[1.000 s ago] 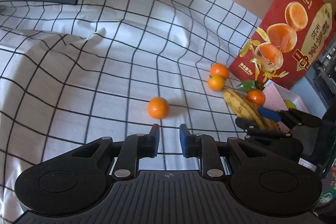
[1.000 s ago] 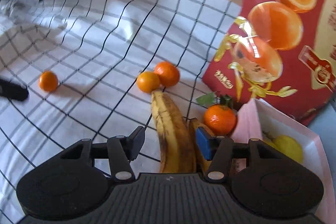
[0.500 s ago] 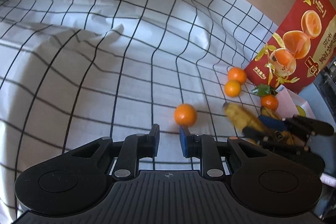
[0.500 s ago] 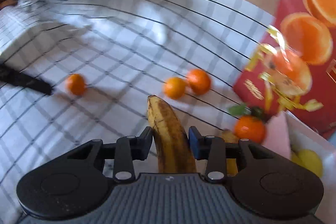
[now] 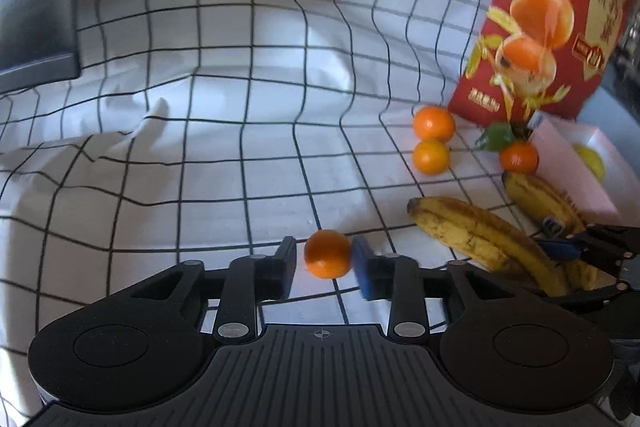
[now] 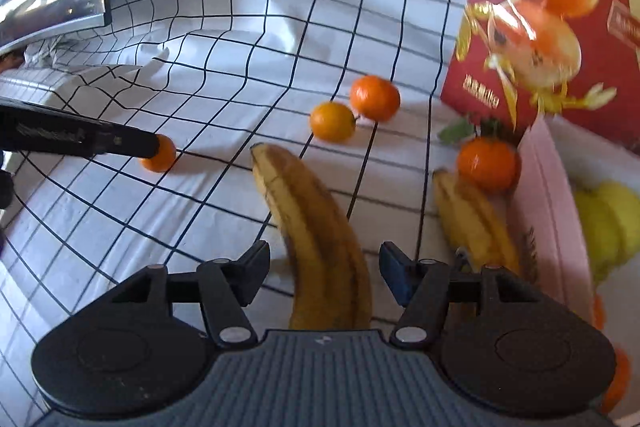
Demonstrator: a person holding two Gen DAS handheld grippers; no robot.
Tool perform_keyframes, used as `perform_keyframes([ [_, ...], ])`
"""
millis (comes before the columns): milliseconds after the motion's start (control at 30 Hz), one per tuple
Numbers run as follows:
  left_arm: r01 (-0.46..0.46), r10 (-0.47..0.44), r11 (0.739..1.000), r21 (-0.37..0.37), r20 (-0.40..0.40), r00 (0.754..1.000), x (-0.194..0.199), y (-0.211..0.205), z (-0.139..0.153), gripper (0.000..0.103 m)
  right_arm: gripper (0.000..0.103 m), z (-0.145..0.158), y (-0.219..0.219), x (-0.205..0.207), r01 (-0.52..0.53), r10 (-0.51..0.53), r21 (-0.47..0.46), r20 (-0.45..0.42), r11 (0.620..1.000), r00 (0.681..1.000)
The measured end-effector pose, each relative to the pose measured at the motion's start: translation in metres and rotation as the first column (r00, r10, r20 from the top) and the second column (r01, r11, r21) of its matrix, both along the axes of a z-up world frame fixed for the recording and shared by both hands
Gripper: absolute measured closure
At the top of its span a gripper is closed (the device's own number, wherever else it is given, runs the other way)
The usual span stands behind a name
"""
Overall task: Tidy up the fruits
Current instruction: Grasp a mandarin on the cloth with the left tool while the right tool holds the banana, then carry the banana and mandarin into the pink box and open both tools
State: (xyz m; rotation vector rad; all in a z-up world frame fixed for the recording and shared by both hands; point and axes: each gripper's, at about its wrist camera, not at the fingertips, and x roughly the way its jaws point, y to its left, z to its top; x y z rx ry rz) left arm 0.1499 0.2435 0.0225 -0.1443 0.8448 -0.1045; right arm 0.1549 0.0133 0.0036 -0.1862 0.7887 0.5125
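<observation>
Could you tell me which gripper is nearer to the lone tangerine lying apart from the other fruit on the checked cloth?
Left. The left gripper has the lone tangerine between its opening fingers. The right gripper sits farther off, straddling a banana with its fingers opening.

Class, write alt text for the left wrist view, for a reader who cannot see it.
The left gripper, its jaws opening, straddles a small orange on a black-checked white cloth. To the right lie two bananas, three more oranges and a red fruit box.
</observation>
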Motion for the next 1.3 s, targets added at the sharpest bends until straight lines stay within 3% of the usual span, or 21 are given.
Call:
perform_keyframes([
  [267, -0.011, 0.012, 1.000, 0.018, -0.067, 0.998, 0.017, -0.011, -0.008, 0.069, 0.019, -0.004, 0.002, -0.004, -0.035, 0.035, 0.017, 0.001, 0.999, 0.999],
  [367, -0.005, 0.006, 1.000, 0.010, -0.069, 0.998, 0.023, -0.012, -0.008, 0.070, 0.009, -0.005, 0.001, -0.003, -0.019, 0.020, 0.042, -0.019, 0.999, 1.000],
  [400, -0.005, 0.006, 1.000, 0.011, -0.069, 0.998, 0.025, -0.013, -0.008, 0.070, 0.001, -0.006, 0.001, -0.003, -0.012, 0.014, 0.042, -0.032, 0.999, 0.999],
  [567, -0.004, 0.003, 1.000, -0.005, -0.078, 0.997, 0.025, -0.013, -0.007, 0.070, 0.000, -0.008, 0.011, -0.006, 0.016, -0.017, -0.022, -0.028, 1.000, 0.999],
  [700, -0.009, 0.009, 1.000, -0.003, -0.074, 0.997, 0.019, -0.014, -0.002, 0.070, 0.000, -0.007, 0.008, -0.003, -0.056, 0.055, -0.023, -0.034, 0.998, 0.998],
  [800, -0.018, 0.017, 1.000, -0.007, -0.069, 0.997, 0.013, -0.014, 0.002, 0.070, 0.010, -0.006, 0.006, -0.005, -0.030, 0.030, -0.011, -0.015, 0.999, 0.999],
  [867, -0.027, 0.026, 1.000, -0.008, -0.065, 0.998, 0.007, -0.014, 0.006, 0.070, 0.022, -0.003, 0.005, -0.006, -0.026, 0.026, -0.009, 0.002, 1.000, 1.000],
  [933, -0.035, 0.035, 0.999, -0.013, -0.063, 0.997, 0.001, -0.013, 0.009, 0.070, 0.042, 0.000, 0.004, -0.006, -0.025, 0.025, -0.012, 0.012, 1.000, 1.000],
  [967, -0.040, 0.039, 0.999, -0.014, -0.062, 0.997, -0.003, -0.013, 0.011, 0.070, 0.045, 0.001, 0.004, -0.006, -0.019, 0.019, -0.020, 0.014, 1.000, 1.000],
  [1033, -0.050, 0.049, 0.999, -0.018, -0.057, 0.997, -0.012, -0.014, 0.016, 0.070, 0.061, 0.003, 0.003, -0.007, -0.009, 0.010, -0.042, 0.020, 0.999, 1.000],
  [1133, -0.062, 0.060, 0.998, -0.027, -0.053, 0.997, -0.026, -0.017, 0.023, 0.070, 0.066, 0.008, -0.001, -0.008, -0.023, 0.022, -0.031, -0.019, 0.999, 1.000],
  [1300, -0.098, 0.093, 0.993, -0.073, -0.062, 0.994, -0.061, -0.025, 0.031, 0.070, 0.067, 0.018, -0.009, -0.031, -0.053, 0.054, 0.023, -0.048, 0.998, 0.997],
])
